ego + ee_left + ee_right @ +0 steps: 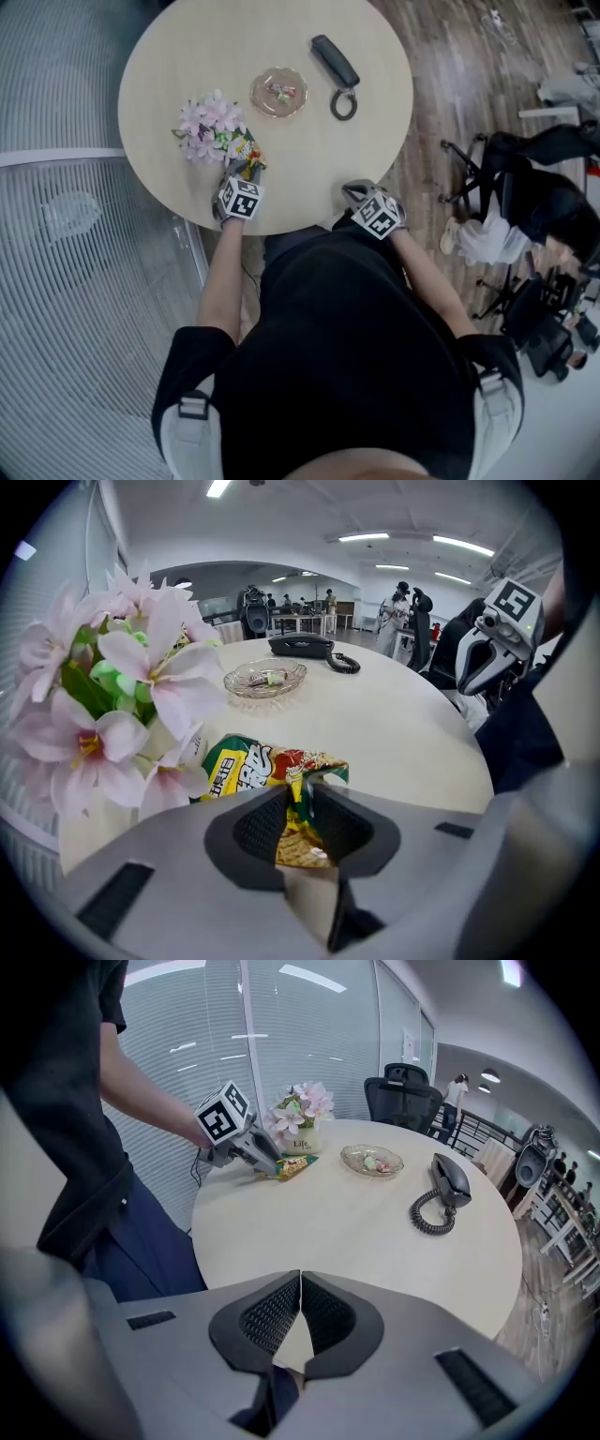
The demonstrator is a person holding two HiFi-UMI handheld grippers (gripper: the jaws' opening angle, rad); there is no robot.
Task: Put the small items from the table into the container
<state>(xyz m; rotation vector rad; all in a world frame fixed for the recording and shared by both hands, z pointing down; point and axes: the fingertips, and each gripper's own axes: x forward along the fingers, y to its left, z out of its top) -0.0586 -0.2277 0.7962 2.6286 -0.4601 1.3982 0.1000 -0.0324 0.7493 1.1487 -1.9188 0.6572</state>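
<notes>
Pinching the crimped end of the green-and-yellow foil snack packet [267, 771], the left gripper [298, 803] appears clamped on it, with the foil filling the narrow gap between its ribbed pads. The packet lies flat on the round pale wooden table [309, 169], right against the bunch of pink artificial flowers [122, 686].

It is probably very light, crinkly and slick, with brittle contents that a hard squeeze could crush. The flat sealed end is the sensible place to hold it, although thin foil may slip or twist as it lifts.

The petals touch or overhang the packet's far side, so a careless lift could drag them along. The shallow clear glass dish [278, 94], with a few wrapped sweets already in it, sits near the table's middle and seems to be the container. The bare tabletop between the packet and the dish offers an open path. A dark corded telephone [335, 62] lies just beyond the dish, apart from it.

The right gripper [299, 1288] hangs over the near table edge with its jaws together and nothing between them.
</notes>
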